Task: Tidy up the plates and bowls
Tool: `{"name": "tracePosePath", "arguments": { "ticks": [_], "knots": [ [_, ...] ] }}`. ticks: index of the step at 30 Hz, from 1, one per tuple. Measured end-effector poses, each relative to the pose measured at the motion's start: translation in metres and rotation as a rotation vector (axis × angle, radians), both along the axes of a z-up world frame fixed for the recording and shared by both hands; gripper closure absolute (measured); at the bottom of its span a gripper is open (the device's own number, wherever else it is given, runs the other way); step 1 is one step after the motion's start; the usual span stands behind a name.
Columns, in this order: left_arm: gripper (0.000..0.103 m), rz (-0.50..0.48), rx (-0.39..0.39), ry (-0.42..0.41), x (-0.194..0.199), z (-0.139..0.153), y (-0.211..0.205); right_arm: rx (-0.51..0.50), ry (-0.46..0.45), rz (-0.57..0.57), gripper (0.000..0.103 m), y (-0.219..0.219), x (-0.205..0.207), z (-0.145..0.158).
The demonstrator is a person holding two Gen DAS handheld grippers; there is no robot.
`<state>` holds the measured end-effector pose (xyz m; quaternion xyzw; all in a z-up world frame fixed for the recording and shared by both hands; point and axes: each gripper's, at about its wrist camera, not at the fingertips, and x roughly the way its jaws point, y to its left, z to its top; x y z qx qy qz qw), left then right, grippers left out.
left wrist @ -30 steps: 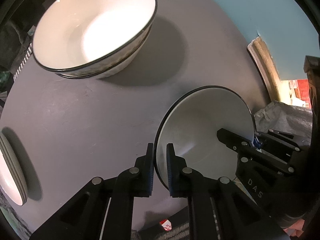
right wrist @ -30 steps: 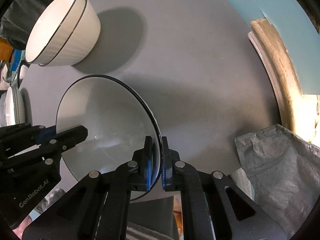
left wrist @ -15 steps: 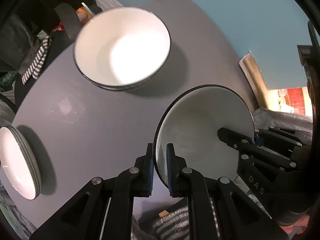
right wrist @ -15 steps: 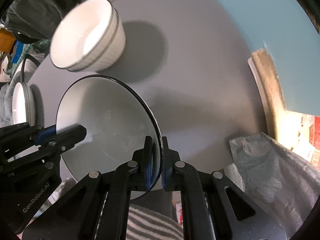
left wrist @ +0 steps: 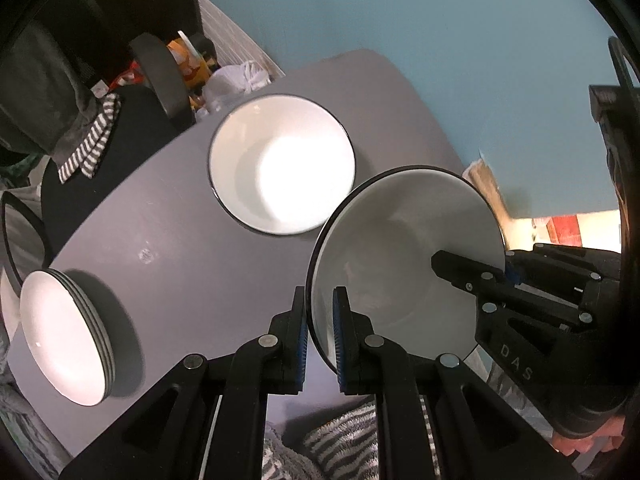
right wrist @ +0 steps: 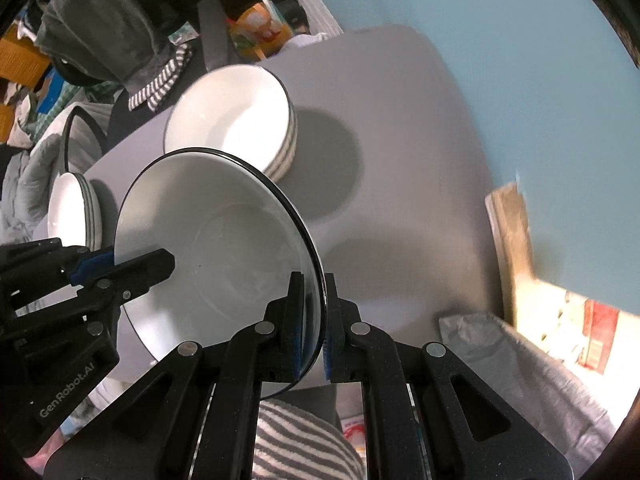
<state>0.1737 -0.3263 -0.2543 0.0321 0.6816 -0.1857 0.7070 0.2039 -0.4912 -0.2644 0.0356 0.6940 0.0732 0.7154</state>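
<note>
Both grippers clamp one white bowl (left wrist: 404,264) by its black rim, holding it above the grey bench (left wrist: 168,240). In the left wrist view the left gripper (left wrist: 320,332) pinches the rim at lower centre, while the right gripper (left wrist: 500,276) grips the opposite edge at right. In the right wrist view the right gripper (right wrist: 314,328) holds the rim at lower centre and the left gripper (right wrist: 116,268) bites it at left. A stack of bowls (left wrist: 280,164) stands on the bench at upper centre of the left view, and a stack of plates (left wrist: 64,336) sits at lower left.
</note>
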Motion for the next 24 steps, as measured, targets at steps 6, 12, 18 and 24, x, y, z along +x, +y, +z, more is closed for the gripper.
{"name": "tracePosePath", "arguments": {
  "ticks": [6,12,18,24],
  "knots": [
    [0.092,0.031,0.014,-0.003,0.017,0.0,0.008,-0.024,-0.023,0.057,0.096,0.015,0.012,0.002],
    [0.092,0.071,0.028,-0.008,0.037,-0.002,0.016,-0.026,-0.024,0.096,0.096,0.027,0.034,-0.002],
    [0.092,0.097,0.056,-0.007,0.058,-0.01,0.021,-0.031,-0.022,0.125,0.096,0.035,0.056,-0.006],
    [0.092,0.12,0.077,0.003,0.075,-0.019,0.026,-0.024,-0.004,0.146,0.096,0.04,0.076,-0.013]
  ]
}}
